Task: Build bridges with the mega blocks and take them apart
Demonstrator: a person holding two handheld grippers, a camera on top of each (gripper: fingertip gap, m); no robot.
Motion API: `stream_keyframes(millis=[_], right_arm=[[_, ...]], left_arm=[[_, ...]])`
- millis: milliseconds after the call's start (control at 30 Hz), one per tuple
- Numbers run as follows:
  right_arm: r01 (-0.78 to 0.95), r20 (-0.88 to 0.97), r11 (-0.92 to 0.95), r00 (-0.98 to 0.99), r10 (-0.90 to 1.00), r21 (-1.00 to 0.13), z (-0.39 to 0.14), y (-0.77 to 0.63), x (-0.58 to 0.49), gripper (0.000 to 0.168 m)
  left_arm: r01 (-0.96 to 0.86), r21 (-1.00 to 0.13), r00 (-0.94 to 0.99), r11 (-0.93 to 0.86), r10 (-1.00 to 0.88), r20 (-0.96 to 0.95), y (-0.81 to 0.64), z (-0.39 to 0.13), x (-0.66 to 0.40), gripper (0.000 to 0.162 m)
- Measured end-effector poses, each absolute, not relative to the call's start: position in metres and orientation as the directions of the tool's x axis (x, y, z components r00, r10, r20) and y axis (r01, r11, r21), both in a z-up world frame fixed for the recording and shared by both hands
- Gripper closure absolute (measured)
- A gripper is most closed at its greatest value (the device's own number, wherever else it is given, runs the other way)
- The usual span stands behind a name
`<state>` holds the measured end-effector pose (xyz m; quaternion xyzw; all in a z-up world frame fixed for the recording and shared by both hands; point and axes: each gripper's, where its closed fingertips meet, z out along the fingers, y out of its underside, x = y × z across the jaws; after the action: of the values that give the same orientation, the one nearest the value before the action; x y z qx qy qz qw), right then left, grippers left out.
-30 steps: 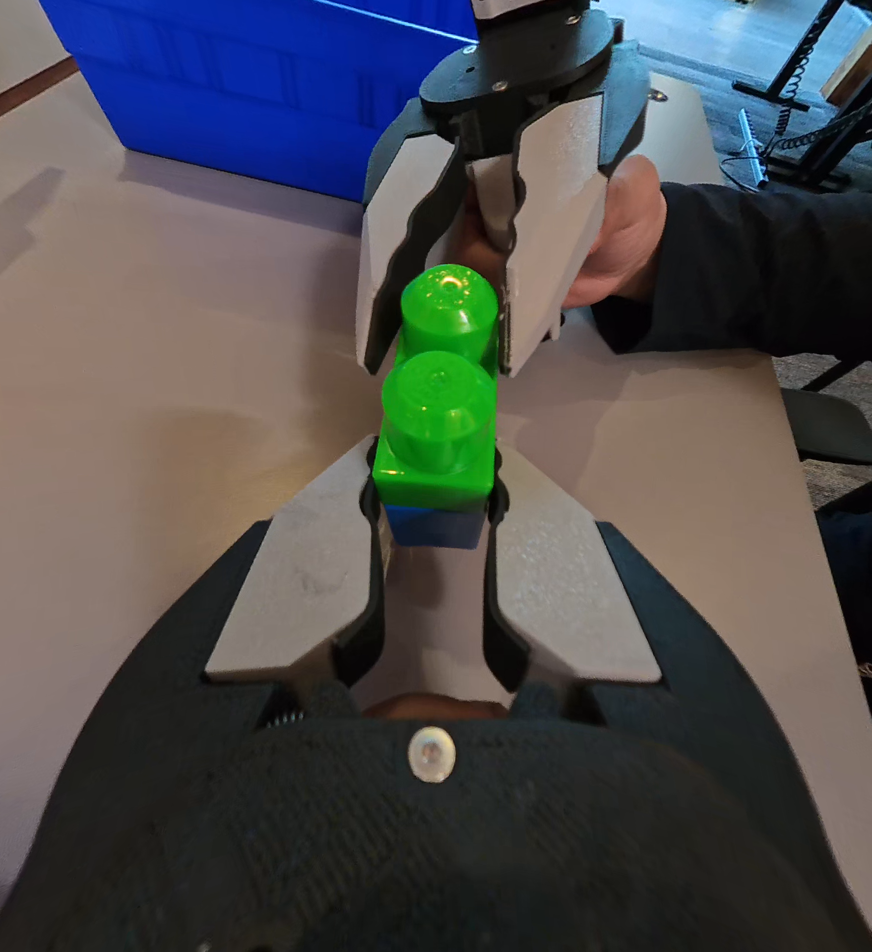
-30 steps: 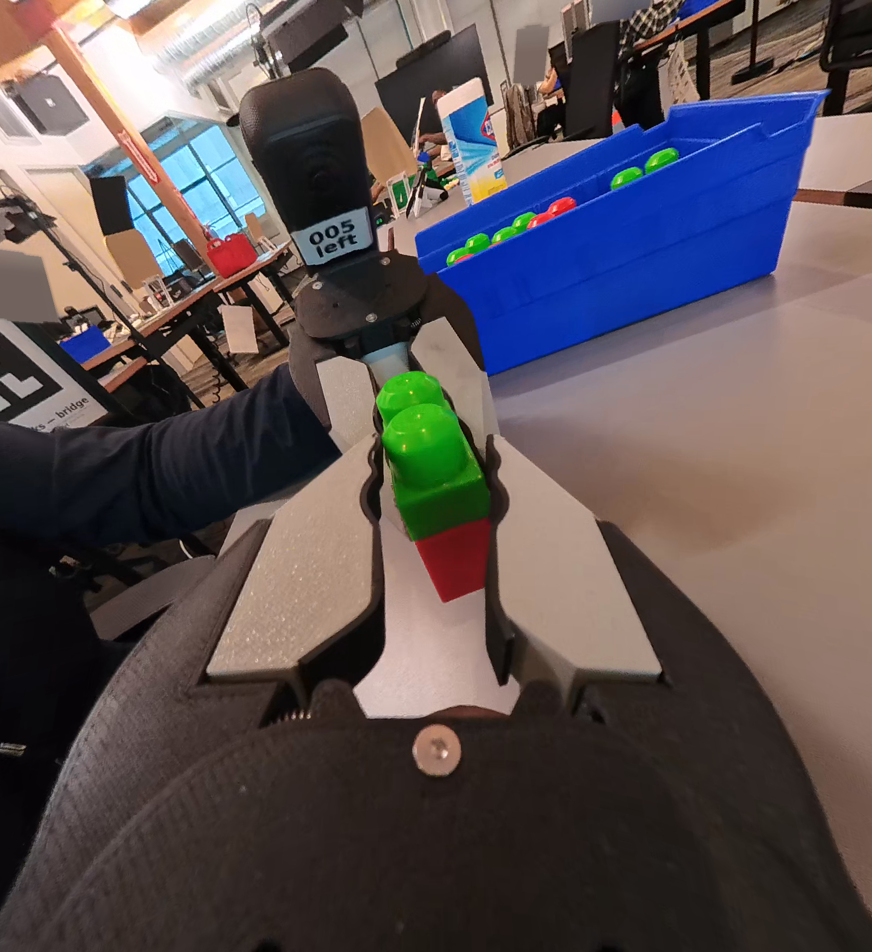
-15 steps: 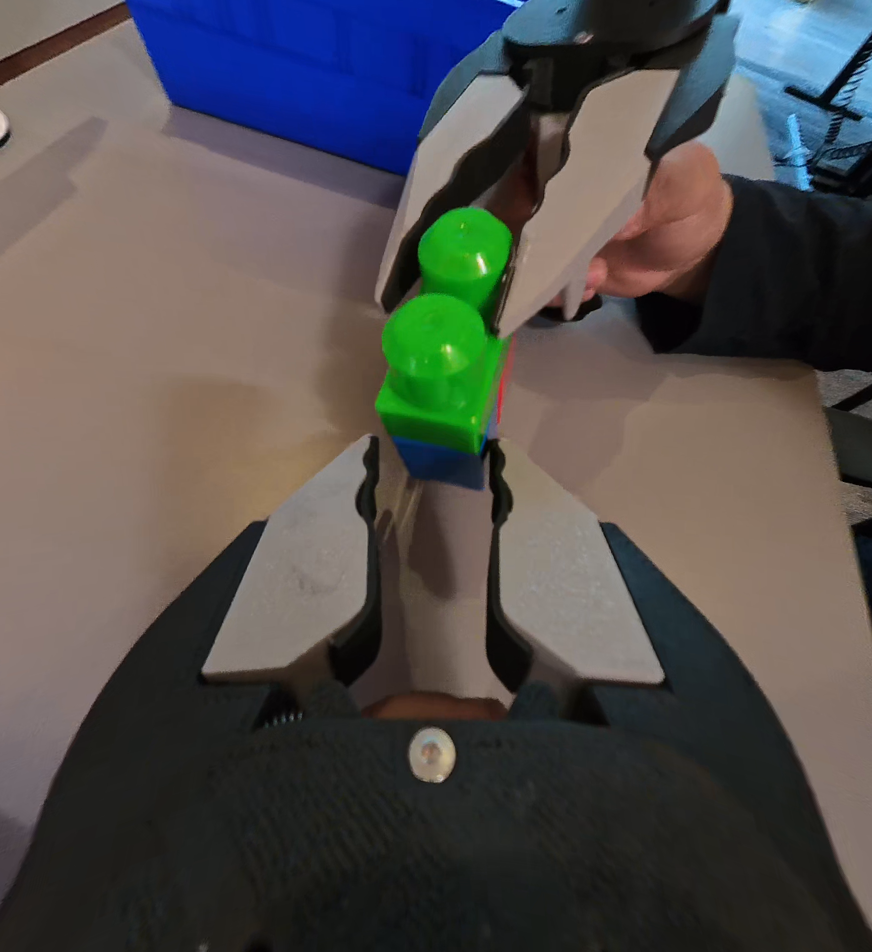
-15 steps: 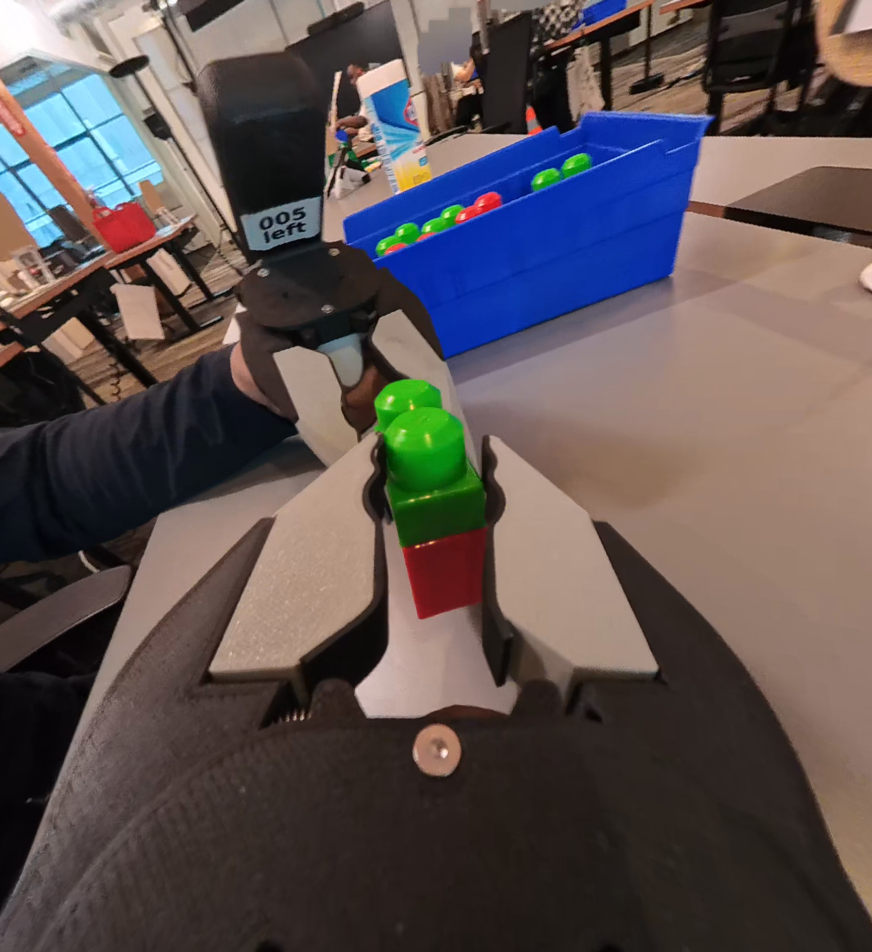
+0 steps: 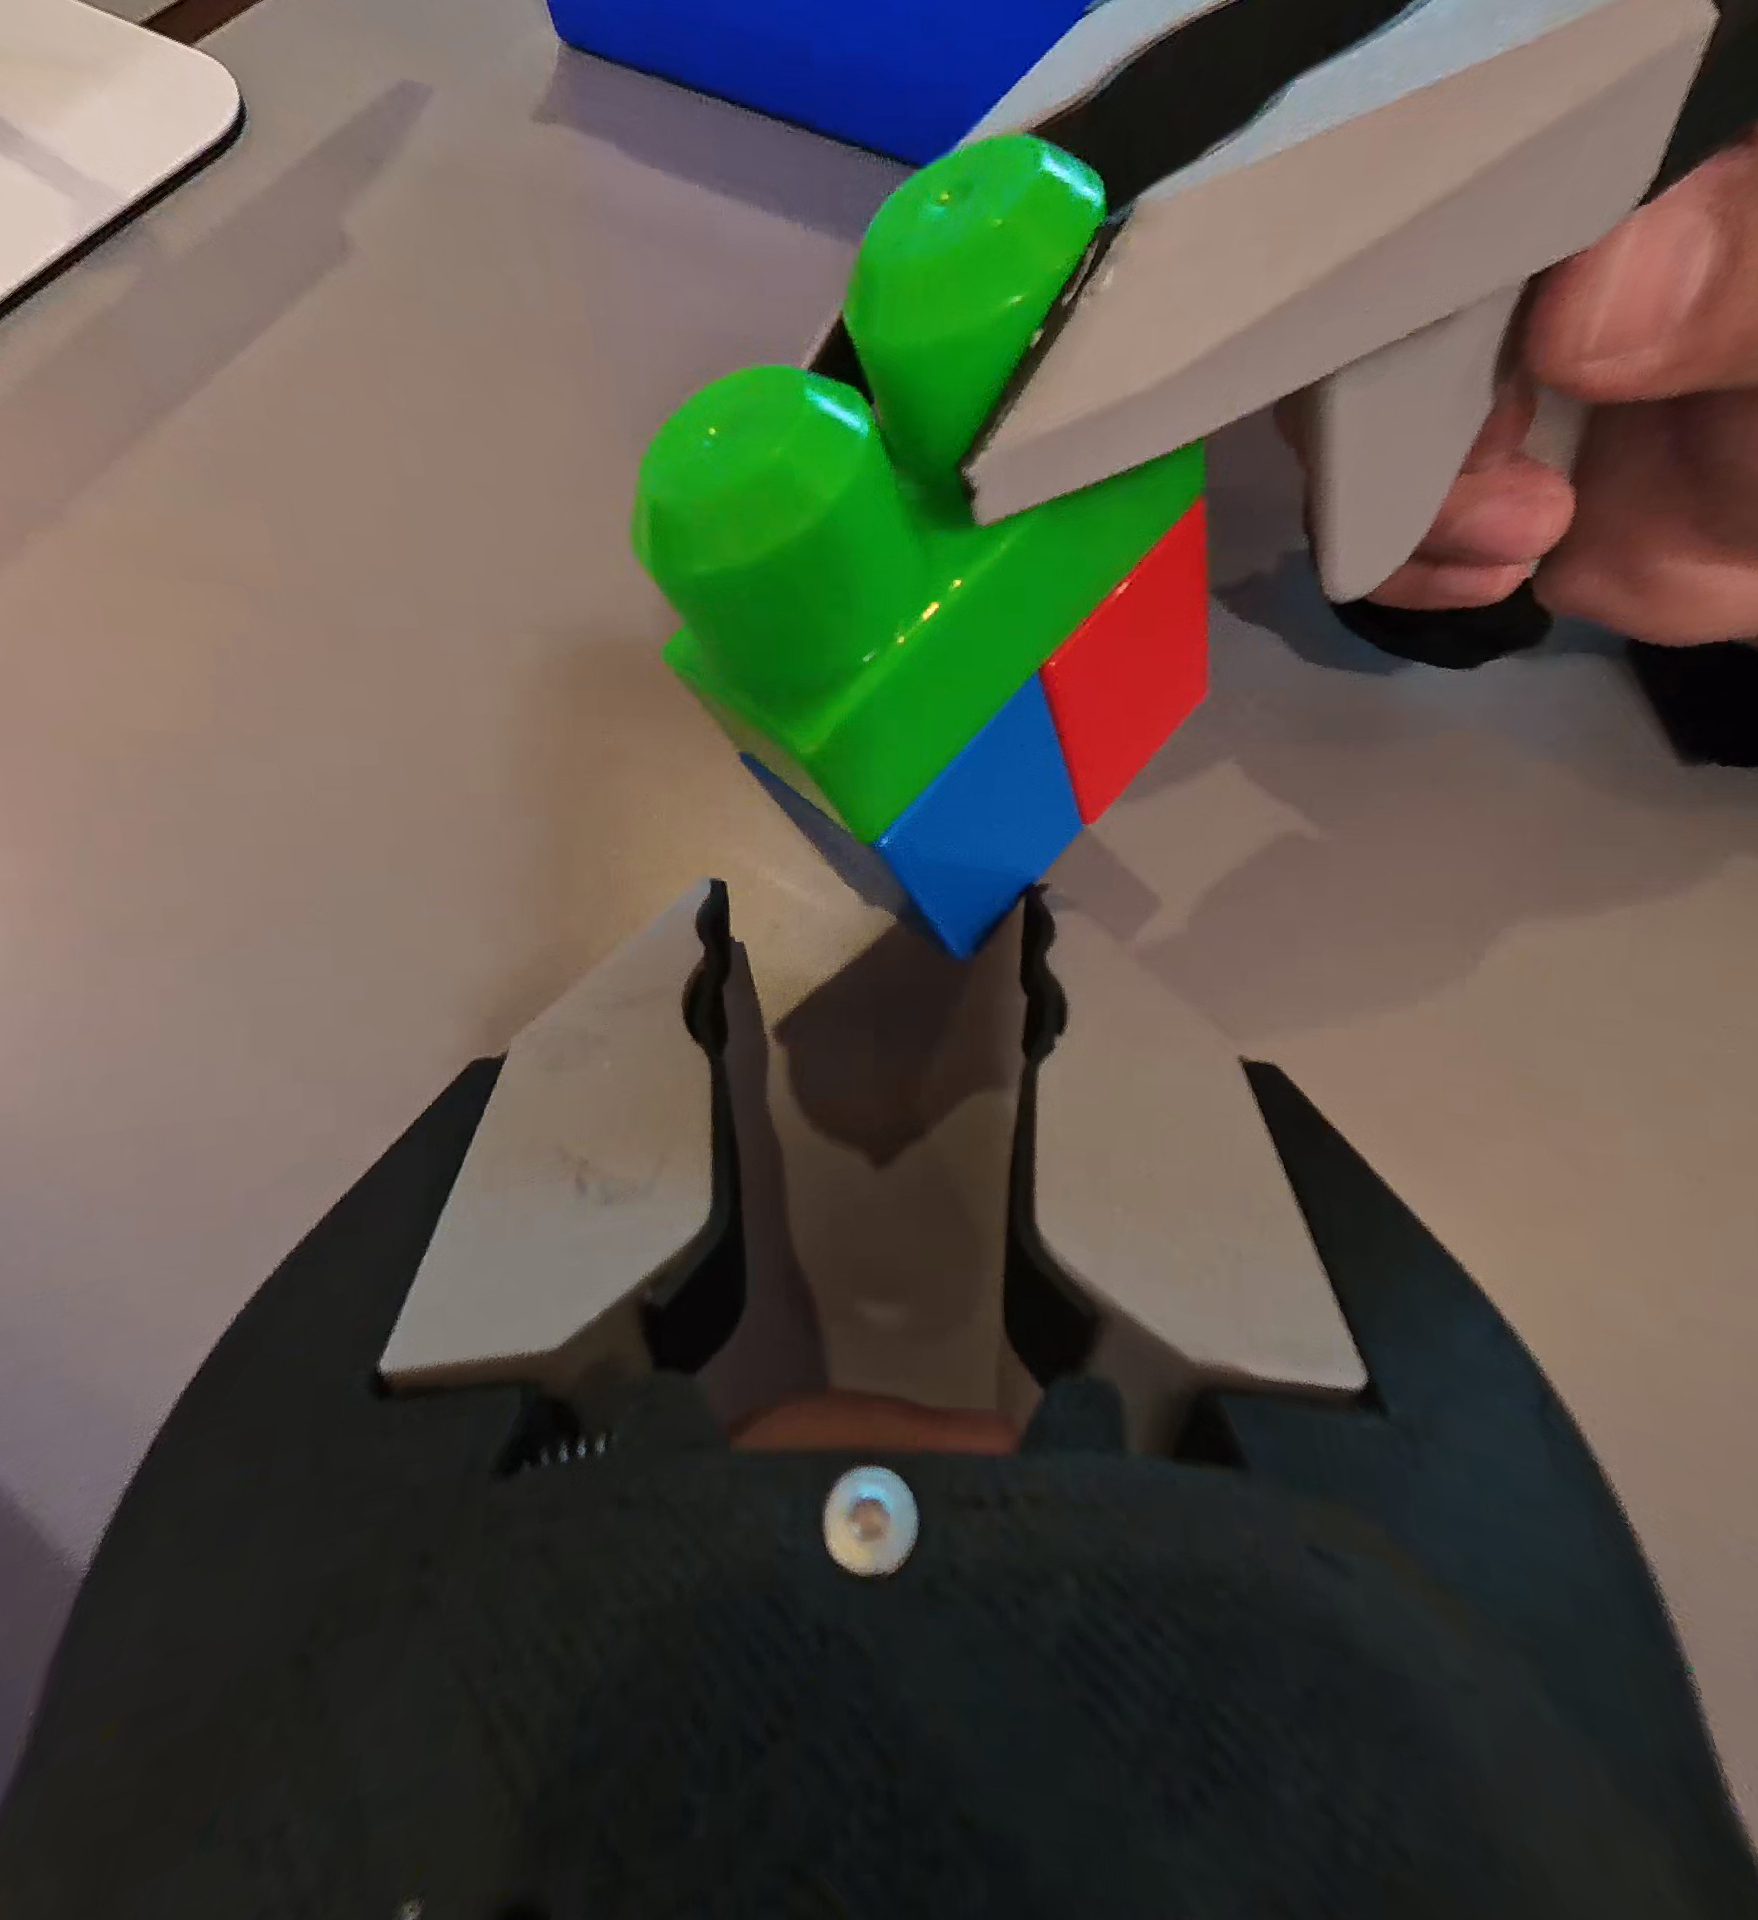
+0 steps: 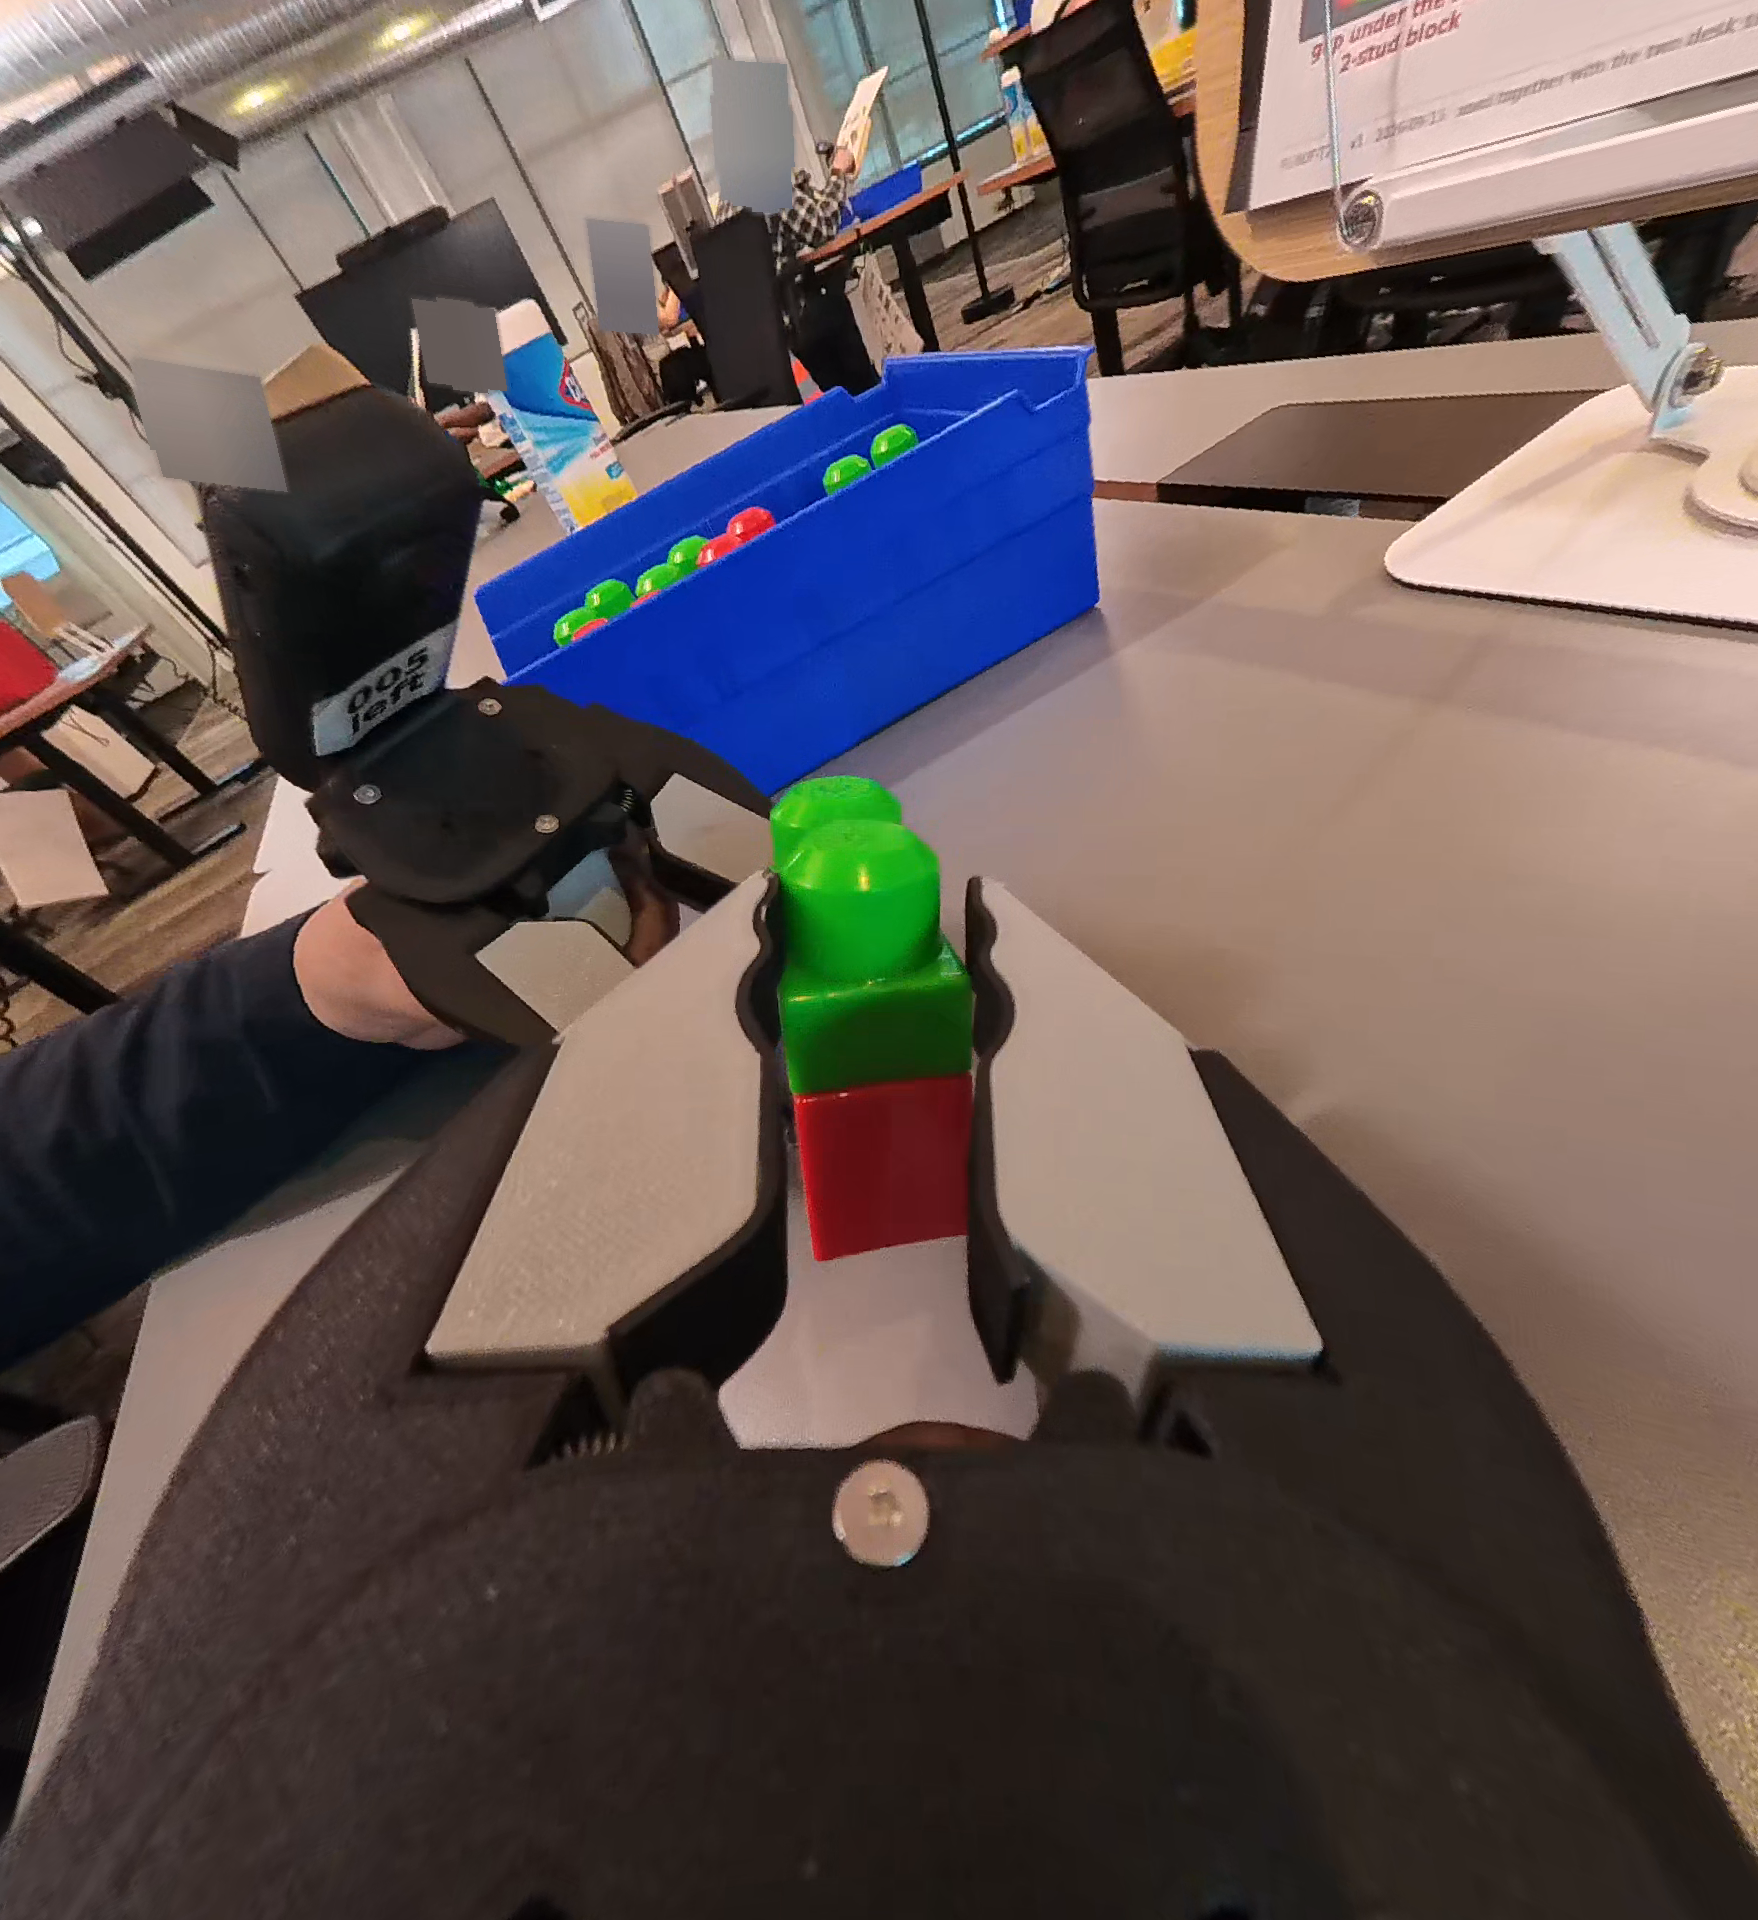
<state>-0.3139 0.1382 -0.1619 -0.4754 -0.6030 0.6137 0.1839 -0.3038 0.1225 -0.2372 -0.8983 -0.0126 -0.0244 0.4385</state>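
Right claw (image 6: pixel 870 940) clamped on green block (image 6: pixel 870 1013), bridge lifted off desk (image 5: pixel 231 831) | left claw (image 5: pixel 870 925) spread, empty; blue block (image 5: pixel 968 842) at its 12 o'clock | I'd close squarely on blue, then pull straight; twisting risks slipping.

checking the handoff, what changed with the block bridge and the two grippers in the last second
The left gripper let go of the bridge and drew back, its fingers now open and empty. The right gripper lifted the green block, with the blue block and red block under it, tilting it. The right grip and the blue bin stayed.
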Motion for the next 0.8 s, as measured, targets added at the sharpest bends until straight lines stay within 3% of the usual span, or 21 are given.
stream_keyframes(millis=[800], right_arm=[[0.393, -0.438, -0.268, -0.450, 0.778, -0.880, -0.173, 0.140, -0.317, 0.138]], left_arm=[[0.144, -0.772, 0.987, -0.619, 0.140, 0.072, 0.115, -0.241, -0.330, 0.122]])
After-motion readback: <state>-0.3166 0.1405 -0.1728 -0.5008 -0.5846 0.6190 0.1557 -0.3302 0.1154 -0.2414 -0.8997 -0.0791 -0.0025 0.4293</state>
